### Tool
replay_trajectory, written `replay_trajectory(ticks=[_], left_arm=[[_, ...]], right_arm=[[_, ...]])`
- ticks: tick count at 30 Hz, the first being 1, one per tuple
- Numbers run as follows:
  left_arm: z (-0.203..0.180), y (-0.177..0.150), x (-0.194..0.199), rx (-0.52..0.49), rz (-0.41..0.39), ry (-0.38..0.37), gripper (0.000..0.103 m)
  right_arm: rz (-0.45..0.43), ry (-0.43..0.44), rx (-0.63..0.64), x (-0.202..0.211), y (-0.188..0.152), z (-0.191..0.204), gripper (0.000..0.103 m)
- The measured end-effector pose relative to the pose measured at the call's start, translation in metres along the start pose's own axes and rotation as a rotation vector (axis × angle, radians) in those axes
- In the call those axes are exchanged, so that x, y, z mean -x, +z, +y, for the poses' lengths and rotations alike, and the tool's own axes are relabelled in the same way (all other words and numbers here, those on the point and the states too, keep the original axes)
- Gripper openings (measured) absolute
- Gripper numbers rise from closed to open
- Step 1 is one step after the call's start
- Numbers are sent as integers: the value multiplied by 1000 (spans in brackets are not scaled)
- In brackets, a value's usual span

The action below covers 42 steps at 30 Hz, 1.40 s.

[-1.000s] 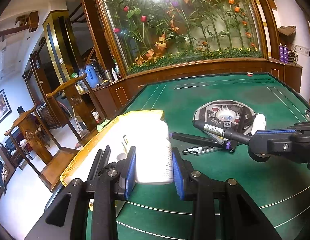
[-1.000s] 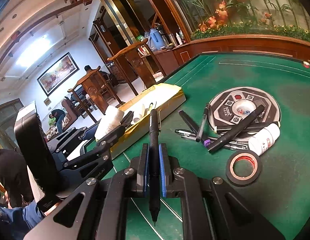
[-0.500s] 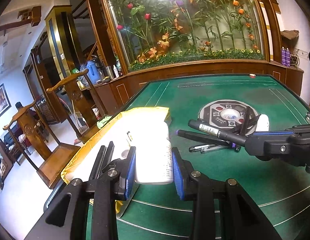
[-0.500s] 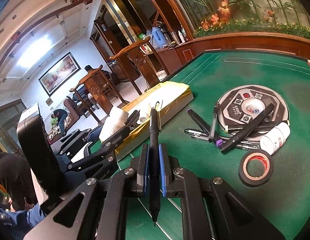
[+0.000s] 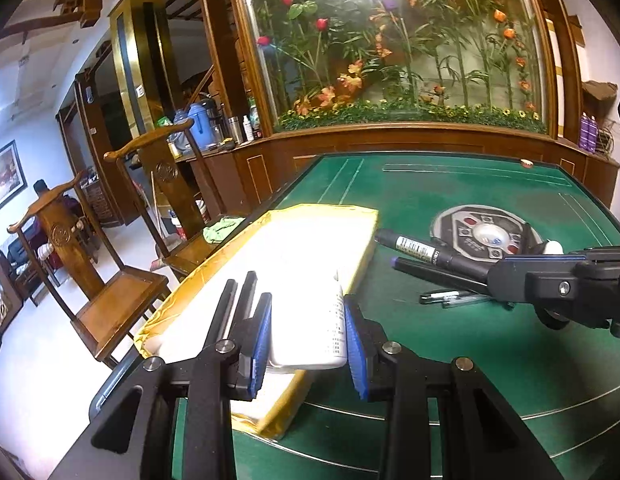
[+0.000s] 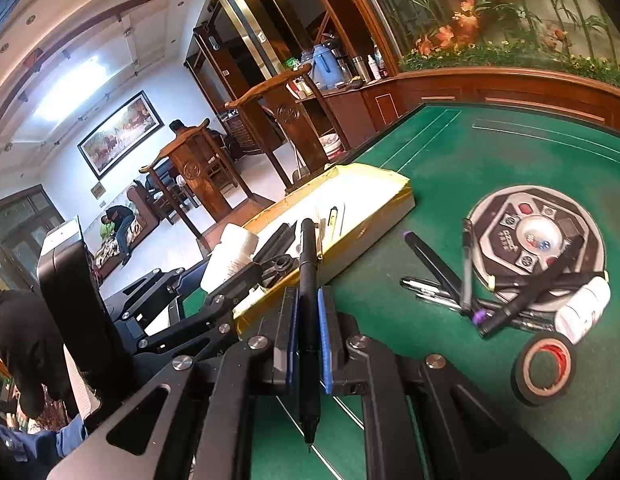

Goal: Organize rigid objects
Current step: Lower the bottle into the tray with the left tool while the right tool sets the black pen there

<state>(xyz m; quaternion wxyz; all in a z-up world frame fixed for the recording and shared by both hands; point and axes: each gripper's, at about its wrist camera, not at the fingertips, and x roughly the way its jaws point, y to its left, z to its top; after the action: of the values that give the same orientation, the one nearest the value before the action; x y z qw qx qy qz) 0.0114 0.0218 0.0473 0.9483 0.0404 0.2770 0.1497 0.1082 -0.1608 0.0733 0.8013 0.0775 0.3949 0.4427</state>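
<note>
The left gripper [image 5: 307, 338] holds a white bottle [image 5: 310, 320] between its two blue pads [image 5: 258, 342]. The pads press on both sides of the bottle, so the claw is partly closed around it. The bottle hangs over the near end of a gold box [image 5: 269, 264], which lies along the left edge of the green table [image 5: 450, 360]. The inside of the box looks very bright in the left wrist view, so what lies in it is hard to see there. In the right wrist view, a yellow and black pen-like thing [image 6: 333, 220] lies inside the box [image 6: 374, 204]. The right gripper [image 6: 308, 344] is squeezed almost all the way closed on a black pen [image 6: 308, 280]. The pen stands between the blue pads, with its thin tip pointing back toward the camera and its other end pointing at the box. In the left wrist view the same pen [image 5: 426, 250] sticks out from the right gripper toward the box and ends near its right side. Farther right, near the middle of the table, is a round grey panel [image 6: 538, 240] set in the green top. A pile of pens [image 6: 462, 280] lies beside it and partly on it. A second small white bottle [image 6: 582, 312] lies on its side just beside the pens. A roll of black tape [image 6: 544, 368] lies flat near that bottle, closer to the near edge. Two wooden chairs [image 5: 89, 264] stand on the floor past the left edge of the table.
</note>
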Motion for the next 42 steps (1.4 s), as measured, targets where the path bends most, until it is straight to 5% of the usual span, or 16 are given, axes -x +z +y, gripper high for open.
replay_trajectory(ticks=[19,28,42], left_arm=[[68,3,-61,116,87,61,35],[89,-3,-100,192,186,17,35],[102,-10,-131,214,270,4,35]], right_arm=[[55,-33,17,-96,67,31,9],[100,-108,-6,-161,91,33,9],[192,-218,-66,-227,90,5,9]])
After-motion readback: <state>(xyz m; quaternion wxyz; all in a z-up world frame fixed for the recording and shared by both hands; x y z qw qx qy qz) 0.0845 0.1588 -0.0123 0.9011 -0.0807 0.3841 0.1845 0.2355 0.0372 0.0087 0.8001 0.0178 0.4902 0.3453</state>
